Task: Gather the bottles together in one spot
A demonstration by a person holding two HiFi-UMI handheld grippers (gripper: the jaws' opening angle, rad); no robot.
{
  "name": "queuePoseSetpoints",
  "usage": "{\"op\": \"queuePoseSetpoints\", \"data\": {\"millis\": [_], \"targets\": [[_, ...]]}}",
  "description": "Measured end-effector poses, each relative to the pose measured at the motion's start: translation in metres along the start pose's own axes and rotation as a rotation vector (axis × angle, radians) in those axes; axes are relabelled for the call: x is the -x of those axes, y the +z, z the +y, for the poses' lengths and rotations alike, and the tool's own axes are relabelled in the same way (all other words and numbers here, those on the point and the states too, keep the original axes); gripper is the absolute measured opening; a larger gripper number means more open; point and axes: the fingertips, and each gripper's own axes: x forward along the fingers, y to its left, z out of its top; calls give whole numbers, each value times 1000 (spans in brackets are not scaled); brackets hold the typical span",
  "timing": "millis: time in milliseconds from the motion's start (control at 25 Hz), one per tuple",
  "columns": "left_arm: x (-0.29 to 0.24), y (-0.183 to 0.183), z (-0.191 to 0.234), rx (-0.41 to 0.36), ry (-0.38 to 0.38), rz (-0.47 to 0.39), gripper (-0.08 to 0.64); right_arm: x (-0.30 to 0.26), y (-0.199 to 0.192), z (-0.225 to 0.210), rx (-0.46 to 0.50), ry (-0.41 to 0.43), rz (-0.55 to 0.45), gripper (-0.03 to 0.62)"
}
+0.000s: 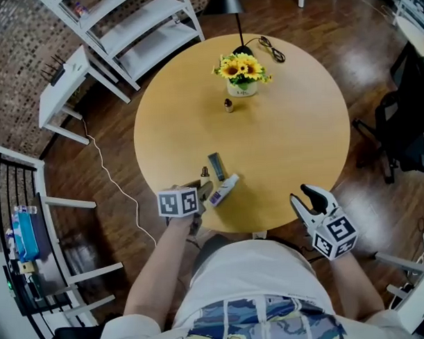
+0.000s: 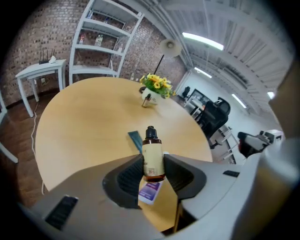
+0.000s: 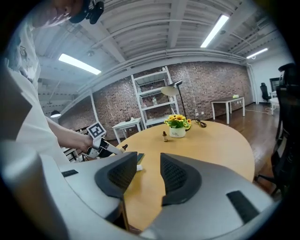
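Round wooden desk (image 1: 287, 142), brick-walled room | left tool (image 2: 153, 164) clamped mid-body on small amber bottle (image 2: 151, 145), lower-centre frame | likely light, rigid, slick glass | second bottle (image 1: 228, 105) by flowers (image 1: 243, 68), upper centre | right tool (image 3: 149, 173) part-open, empty

The amber bottle (image 2: 152, 159) looks glossy, the wooden table (image 1: 287, 142) matt.

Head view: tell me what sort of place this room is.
Probably a loft-style office or workroom: brick wall, white shelving, a black office chair and ceiling strip lights around a round wooden table.
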Motion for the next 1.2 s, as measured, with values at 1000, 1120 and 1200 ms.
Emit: {"op": "queuePoseSetpoints", "data": {"millis": [1000, 1120, 1200], "targets": [[192, -50, -126, -627, -611, -281, 146, -66, 56, 263, -231, 463, -40, 71], [193, -54, -113, -597, -616, -268, 147, -69, 52, 261, -214, 404, -49, 72], [190, -55, -100, -567, -581, -252, 147, -69, 51, 246, -209, 344, -60, 75]]}}
